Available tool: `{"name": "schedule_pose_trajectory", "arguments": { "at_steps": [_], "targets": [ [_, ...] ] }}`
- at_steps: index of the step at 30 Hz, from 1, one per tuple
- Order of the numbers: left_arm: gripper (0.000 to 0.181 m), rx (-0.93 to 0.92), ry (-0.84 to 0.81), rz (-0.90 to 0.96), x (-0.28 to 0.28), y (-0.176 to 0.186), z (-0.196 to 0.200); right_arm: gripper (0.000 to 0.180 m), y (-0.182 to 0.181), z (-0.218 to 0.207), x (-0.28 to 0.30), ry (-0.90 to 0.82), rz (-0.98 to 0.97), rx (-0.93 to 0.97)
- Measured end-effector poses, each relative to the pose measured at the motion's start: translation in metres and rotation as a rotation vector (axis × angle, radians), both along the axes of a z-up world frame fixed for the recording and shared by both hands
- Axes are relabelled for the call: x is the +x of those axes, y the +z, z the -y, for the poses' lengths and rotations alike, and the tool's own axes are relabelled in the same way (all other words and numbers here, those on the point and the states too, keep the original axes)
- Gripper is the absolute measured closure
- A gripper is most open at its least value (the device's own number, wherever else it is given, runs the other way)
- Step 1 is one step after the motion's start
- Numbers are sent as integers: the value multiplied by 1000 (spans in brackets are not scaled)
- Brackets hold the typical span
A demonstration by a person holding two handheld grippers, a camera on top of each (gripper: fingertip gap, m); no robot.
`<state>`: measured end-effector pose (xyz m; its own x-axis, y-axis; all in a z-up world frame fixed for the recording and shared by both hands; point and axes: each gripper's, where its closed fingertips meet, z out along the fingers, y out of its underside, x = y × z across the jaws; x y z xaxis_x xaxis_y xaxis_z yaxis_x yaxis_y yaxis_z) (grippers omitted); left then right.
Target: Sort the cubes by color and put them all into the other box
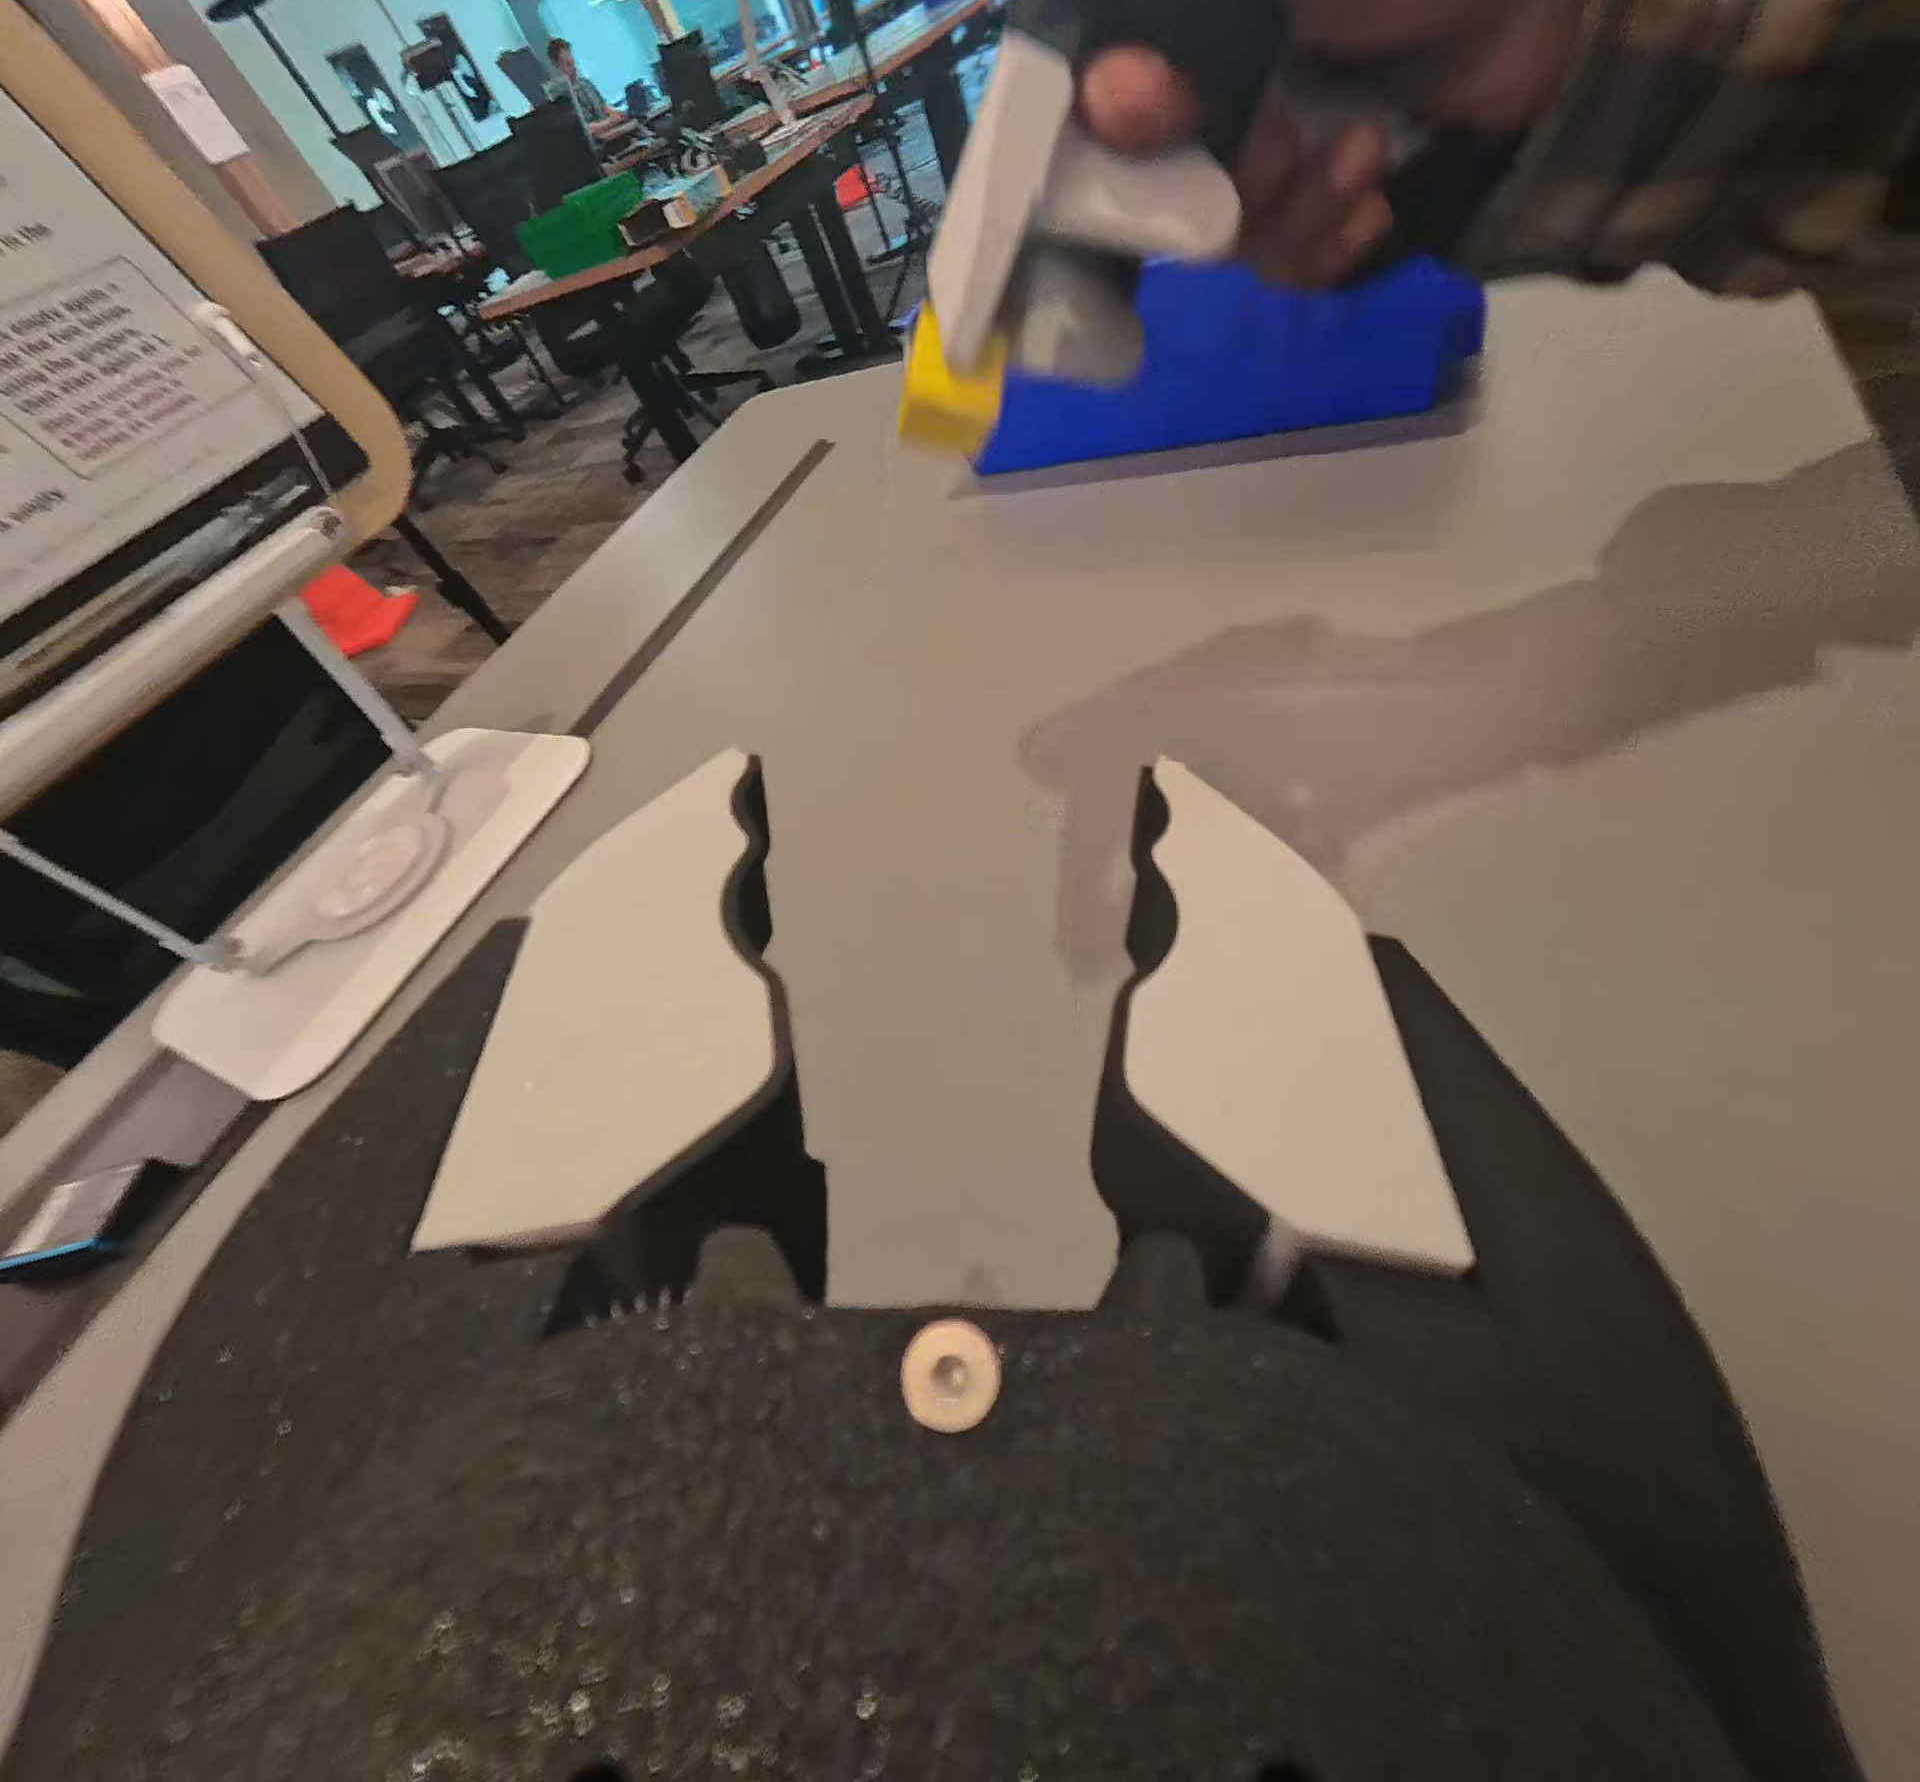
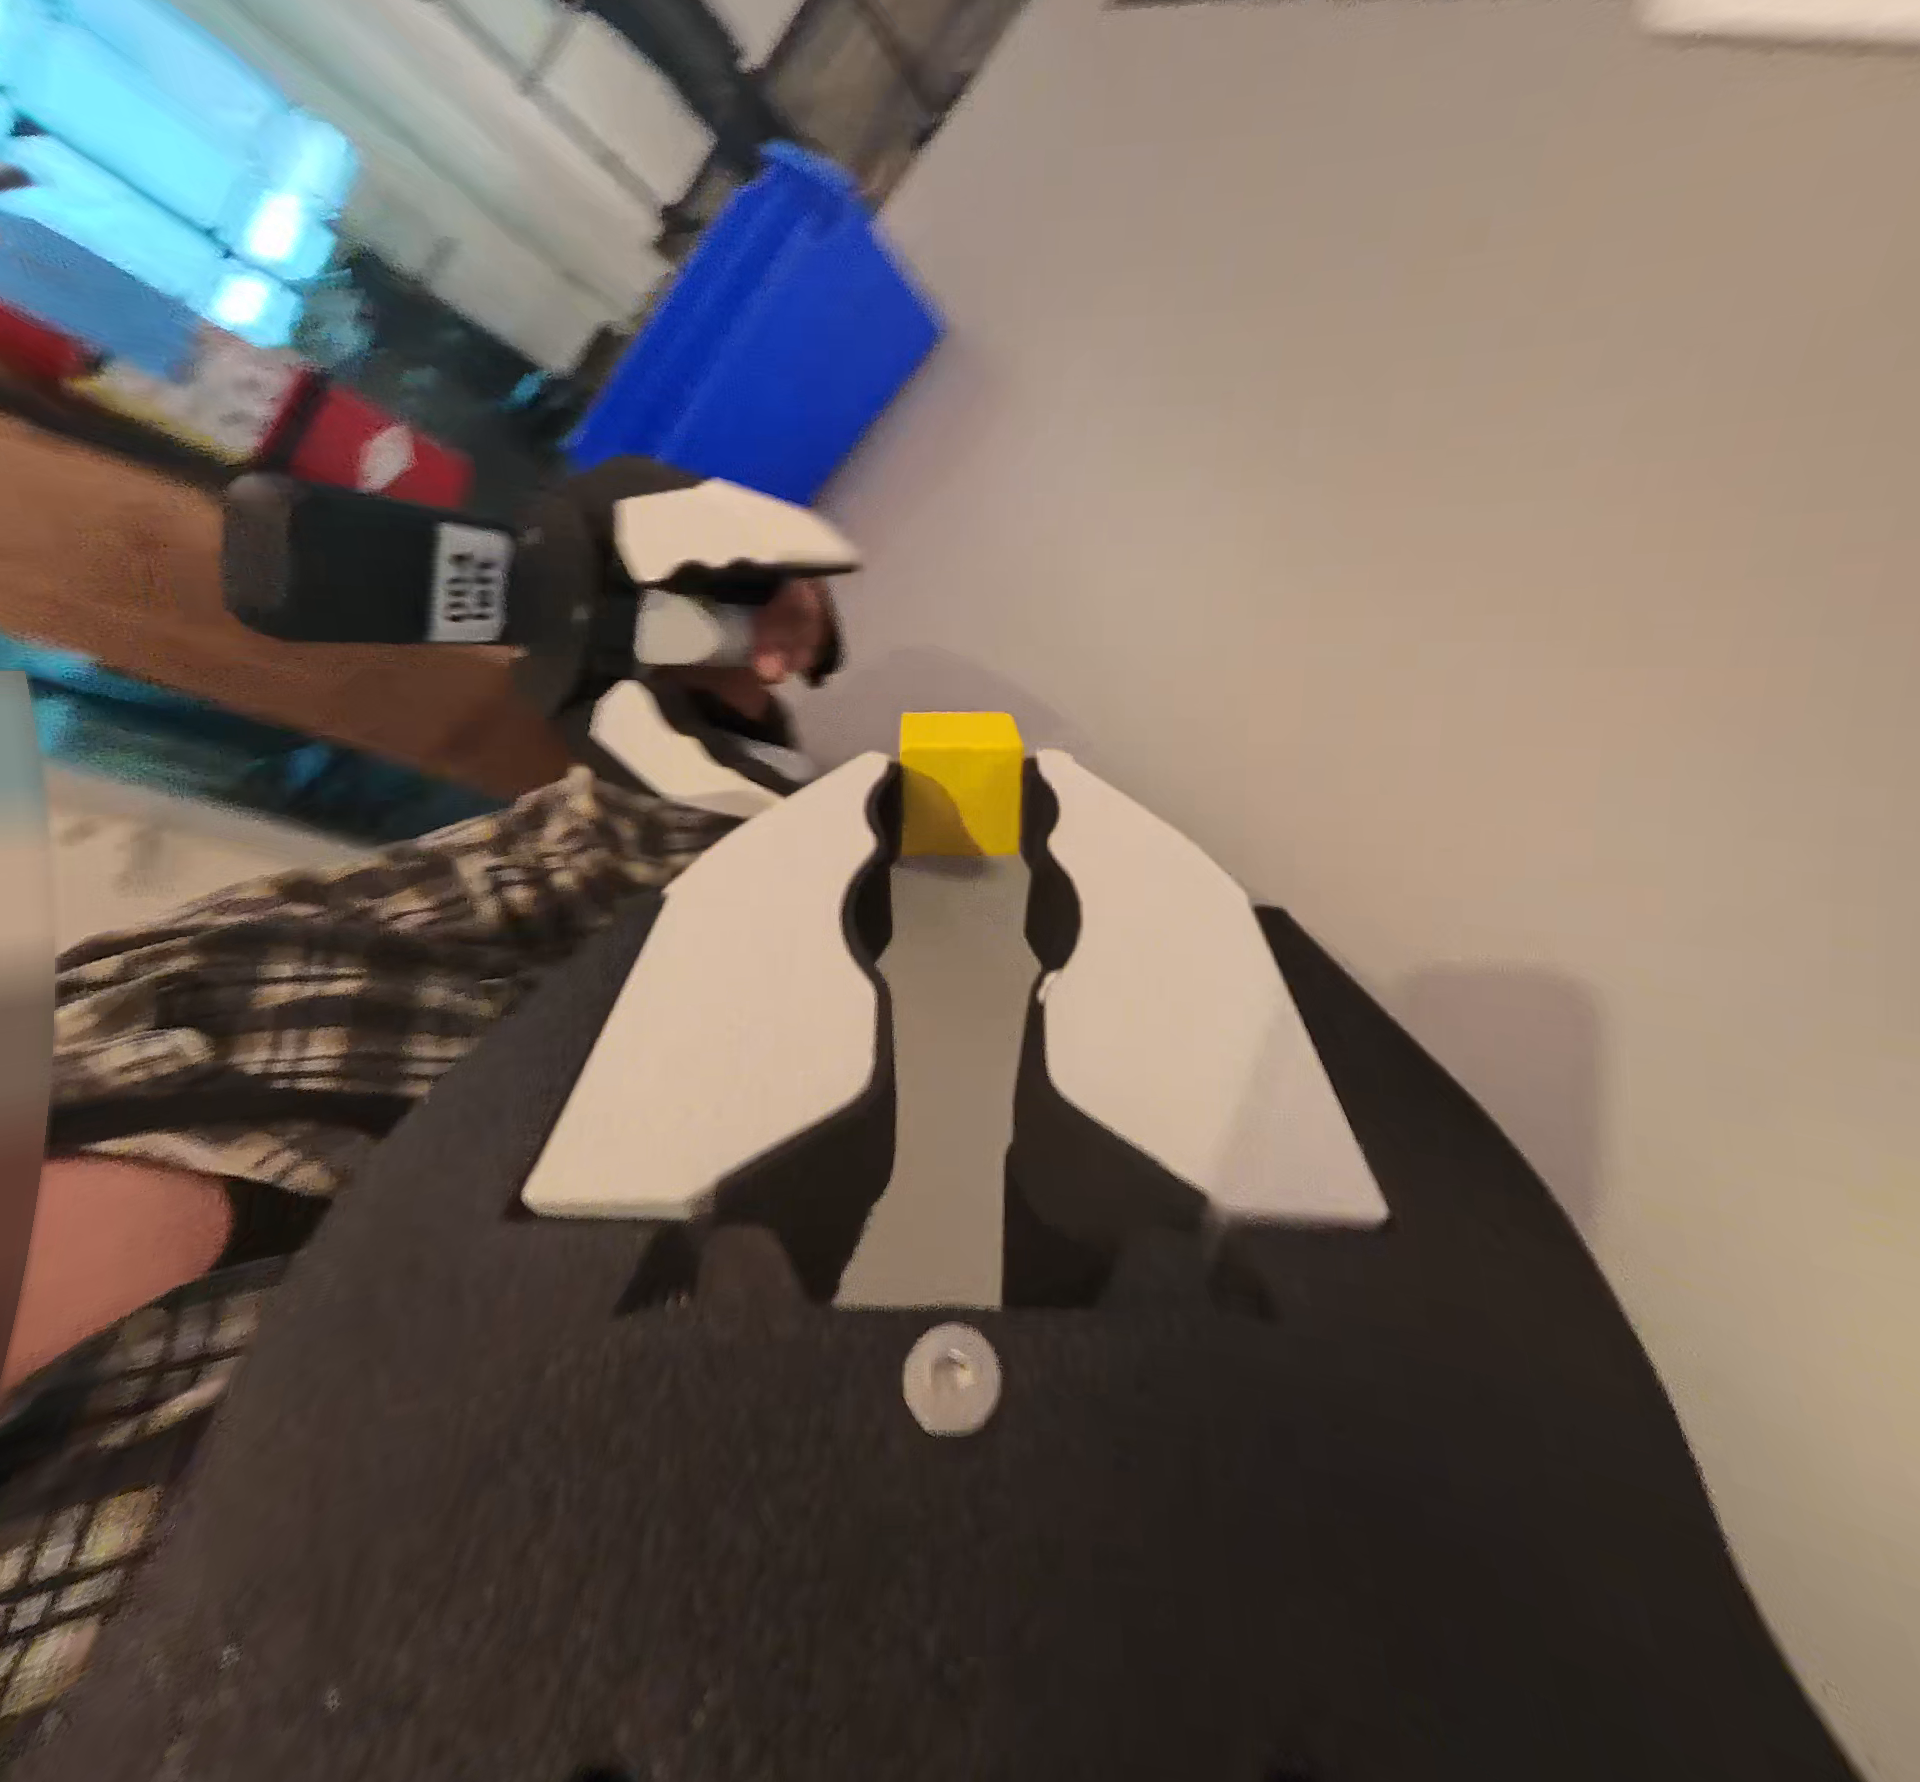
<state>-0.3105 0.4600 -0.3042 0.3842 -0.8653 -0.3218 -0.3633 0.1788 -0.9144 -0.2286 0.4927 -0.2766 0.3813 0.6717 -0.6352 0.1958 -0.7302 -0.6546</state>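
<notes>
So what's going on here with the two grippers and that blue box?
A person is working two handheld grippers over a grey table. The right gripper is shut on a yellow cube pinched at its fingertips, held in the air near one end of a blue box. The left gripper is open and empty, low over bare tabletop. What is inside the box cannot be seen.

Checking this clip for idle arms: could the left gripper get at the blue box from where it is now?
Probably yes. The left gripper is open and empty, with bare table between it and the blue box. But the right gripper, holding the yellow cube, crowds the box's near end.
</notes>
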Motion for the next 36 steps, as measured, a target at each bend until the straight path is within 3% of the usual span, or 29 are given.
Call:
{"name": "schedule_pose_trajectory", "arguments": {
  "at_steps": [6, 9, 15, 21, 23, 26, 30, 33, 36],
  "targets": [
    [110, -29, -55, 2, 12, -12, 4, 158, -8, -75, 263, -474, 600, 90],
    [112, -6, -37, -48, 18, -21, 1, 158, -37, -92, 330, -540, 669, -27],
    [121, -22, -36, -75, 27, -14, 9, 158, -113, -120, 349, -448, 738, -149],
    [122, -10, -38, -171, 35, -16, 18, 158, -149, -132, 324, -352, 722, -177],
    [121, -11, -35, -182, 37, -17, 20, 144, -152, -132, 328, -363, 746, -186],
    [121, -16, -5, -181, 29, -16, 21, 126, -124, -129, 342, -421, 759, -130],
    [121, -54, 55, -152, 3, -15, 21, 125, -33, -110, 330, -502, 609, 45],
    [121, -69, 125, -139, -29, -11, 22, 126, 28, -77, 296, -491, 508, 218],
    [121, -72, 199, -115, -68, -1, 27, 127, 54, -38, 241, -401, 389, 341]
  ]
}}
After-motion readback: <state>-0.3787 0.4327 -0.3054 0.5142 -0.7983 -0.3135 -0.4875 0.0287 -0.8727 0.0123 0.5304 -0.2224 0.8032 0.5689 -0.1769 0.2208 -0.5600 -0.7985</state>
